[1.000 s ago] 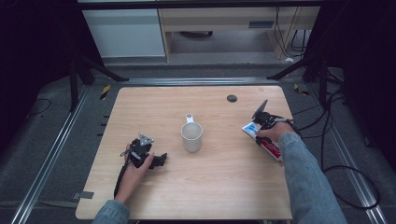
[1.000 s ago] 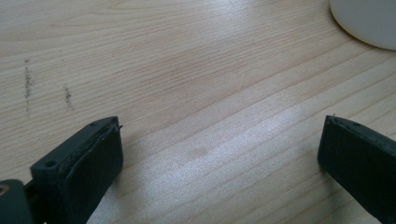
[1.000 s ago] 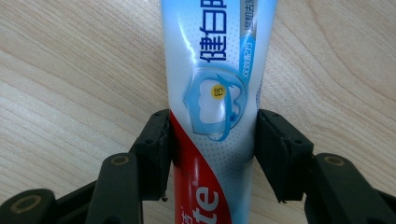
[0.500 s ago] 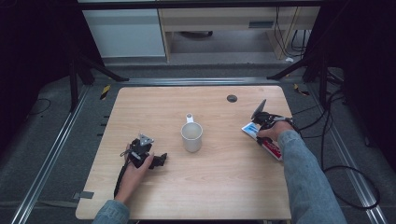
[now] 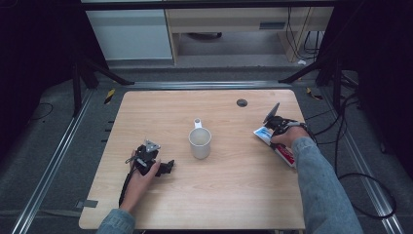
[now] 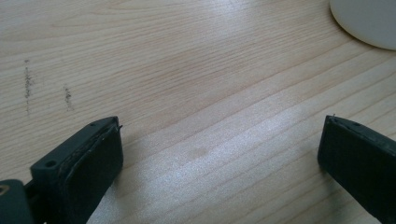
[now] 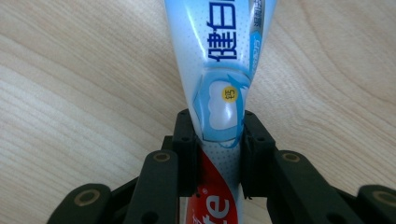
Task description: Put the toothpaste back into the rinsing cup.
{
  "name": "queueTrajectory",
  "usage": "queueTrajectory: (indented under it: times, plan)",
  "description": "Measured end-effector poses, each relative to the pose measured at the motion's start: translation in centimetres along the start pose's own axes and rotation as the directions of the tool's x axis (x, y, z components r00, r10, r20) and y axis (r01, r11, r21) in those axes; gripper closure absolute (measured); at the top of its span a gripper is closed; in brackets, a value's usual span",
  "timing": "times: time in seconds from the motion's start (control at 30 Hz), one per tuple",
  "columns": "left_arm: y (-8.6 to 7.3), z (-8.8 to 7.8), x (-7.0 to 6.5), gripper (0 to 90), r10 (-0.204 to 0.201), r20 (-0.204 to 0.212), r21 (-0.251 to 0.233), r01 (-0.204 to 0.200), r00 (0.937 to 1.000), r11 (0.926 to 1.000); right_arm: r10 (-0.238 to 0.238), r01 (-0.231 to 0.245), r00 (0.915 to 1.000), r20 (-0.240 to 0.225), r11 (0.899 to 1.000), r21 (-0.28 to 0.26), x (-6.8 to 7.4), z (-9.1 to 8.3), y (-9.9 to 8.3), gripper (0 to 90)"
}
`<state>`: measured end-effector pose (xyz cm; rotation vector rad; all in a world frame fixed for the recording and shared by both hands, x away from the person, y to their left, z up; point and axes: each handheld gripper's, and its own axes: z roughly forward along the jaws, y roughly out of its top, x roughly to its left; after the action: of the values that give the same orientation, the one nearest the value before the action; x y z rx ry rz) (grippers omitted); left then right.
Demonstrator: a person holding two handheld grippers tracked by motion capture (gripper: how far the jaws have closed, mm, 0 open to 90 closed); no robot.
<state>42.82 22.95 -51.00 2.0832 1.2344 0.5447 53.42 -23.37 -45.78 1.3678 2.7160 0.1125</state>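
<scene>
A toothpaste tube (image 5: 263, 132), white and blue at one end and red at the other, lies flat near the table's right edge. My right gripper (image 5: 274, 135) is shut on it. Its jaws have just been closing, and in the right gripper view the pads (image 7: 254, 140) pinch the tube (image 7: 224, 56) from both sides. A white mug (image 5: 199, 143) stands upright in the middle of the table. My left gripper (image 5: 168, 167) rests low on the wood at the left, jaws pointing toward the mug. It stands open (image 6: 219, 144) with nothing between its jaws, and the mug's base (image 6: 369, 18) is at the upper right.
The wooden table (image 5: 219, 195) has a black round grommet (image 5: 242, 102) at the back right. Cables trail off the right edge to the floor. Metal rails run along both sides, and a low shelf unit stands beyond the far edge.
Both hands stay where they were, and the right gripper remains at the tube. The high view is too small to show the jaws moving.
</scene>
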Motion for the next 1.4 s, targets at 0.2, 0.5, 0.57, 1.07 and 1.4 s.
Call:
queueTrajectory:
  times: [0.2,0.5,0.57,1.07,1.4]
  plan:
    - [0.0,0.0,0.0,0.0,-0.001,0.0,0.0,0.001,1.0,1.0,0.047,-0.047,0.9989,-0.001,0.999,0.002,0.0,-0.3,-0.4,72.5]
    - [0.0,0.0,0.0,0.0,-0.001,-0.001,-0.001,0.001,1.0,1.0,0.019,-0.02,0.9997,-0.014,0.999,-0.042,1.0,-1.9,-0.8,72.7]
    - [0.0,0.0,0.0,0.0,-0.001,-0.001,-0.001,0.001,1.0,1.0,0.012,-0.012,0.9999,-0.009,0.998,-0.059,1.5,-2.3,-0.8,72.7]
    - [0.0,0.0,0.0,0.0,0.001,-0.001,0.001,-0.001,1.0,1.0,-0.058,0.051,0.9976,-0.037,0.984,-0.17,5.9,-4.9,-0.8,72.7]
    - [0.0,0.0,0.0,0.0,-0.003,-0.001,-0.002,0.003,1.0,1.0,-0.099,0.084,0.9929,-0.066,0.975,-0.206,8.9,-5.6,-0.2,72.6]
